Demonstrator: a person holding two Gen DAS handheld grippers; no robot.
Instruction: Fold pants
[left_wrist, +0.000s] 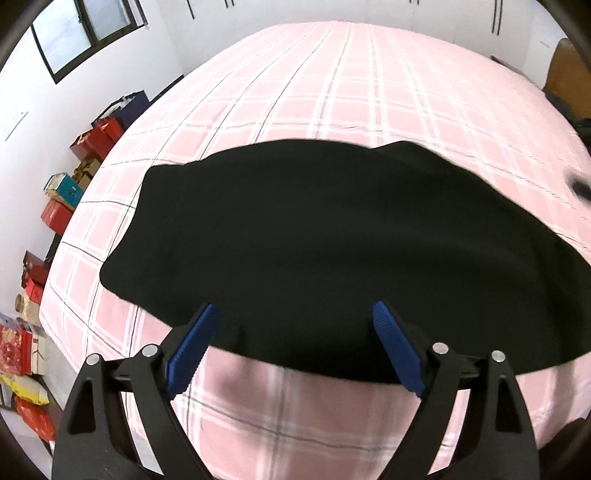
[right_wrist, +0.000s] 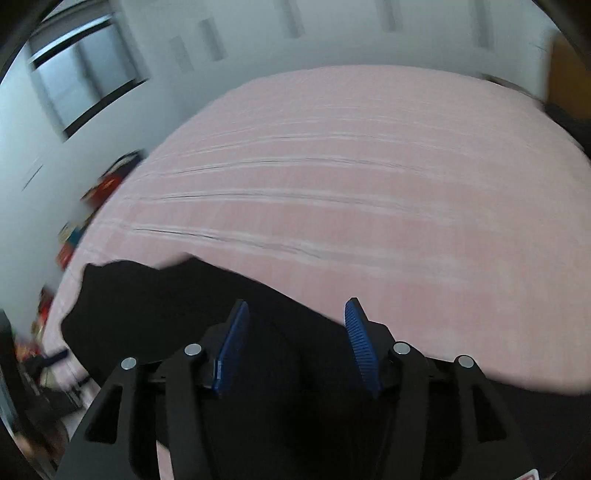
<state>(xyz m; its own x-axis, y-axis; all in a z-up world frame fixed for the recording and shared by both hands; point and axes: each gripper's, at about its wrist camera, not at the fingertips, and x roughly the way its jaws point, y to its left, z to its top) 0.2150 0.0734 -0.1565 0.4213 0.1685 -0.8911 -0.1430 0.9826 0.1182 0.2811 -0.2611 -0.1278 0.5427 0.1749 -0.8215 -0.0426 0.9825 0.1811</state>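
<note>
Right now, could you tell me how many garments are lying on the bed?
1: the black pants, spread on the pink plaid bed, just ahead of both open grippers' jaws. Their right end runs out of view; anything beneath is hidden.

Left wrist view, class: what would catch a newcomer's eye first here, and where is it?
The black pants lie spread across the middle of the pink checked bed. The open left hand-held gripper hovers at their near edge, and red boxes line the floor at the left.
</note>
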